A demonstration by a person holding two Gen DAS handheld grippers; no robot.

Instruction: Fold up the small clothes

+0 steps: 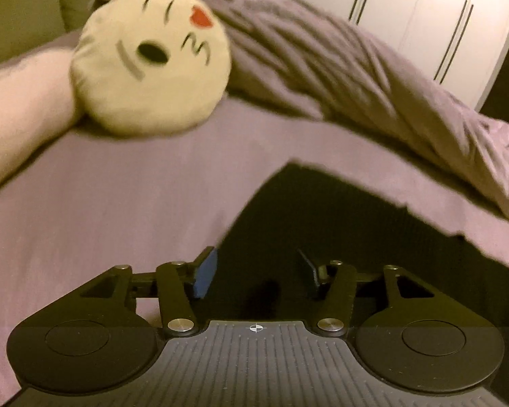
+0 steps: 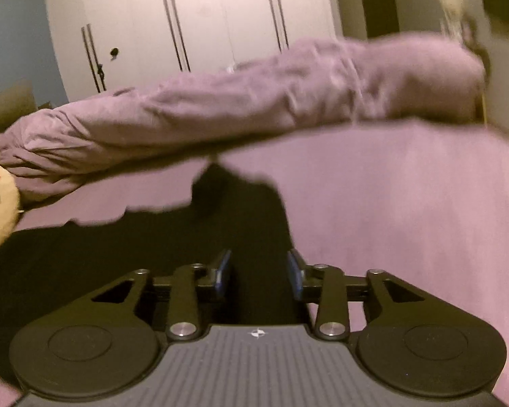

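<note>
Surface: a bed [image 1: 101,203] covered by a smooth mauve sheet. A rumpled duvet [image 1: 339,78] of the same colour is heaped along the far side. A round cream cushion [image 1: 151,61] printed with a kissing face and red heart lies toward the head of the bed, touching a pale pink pillow [image 1: 20,108]. White wardrobe doors [image 2: 193,17] with dark vertical handles stand behind the bed; a blue wall section shows at the left of the right wrist view.

Task item: a black garment [image 1: 339,237] lies flat on the sheet, directly ahead of both claws, with one part reaching toward the duvet in the right wrist view.

Left claw [image 1: 256,271]: fingers spread apart, nothing between them, poised over the garment's near left edge.

Right claw [image 2: 259,273]: fingers parted with a moderate gap, nothing gripped, over the garment's right edge. Both views are motion-blurred.
</note>
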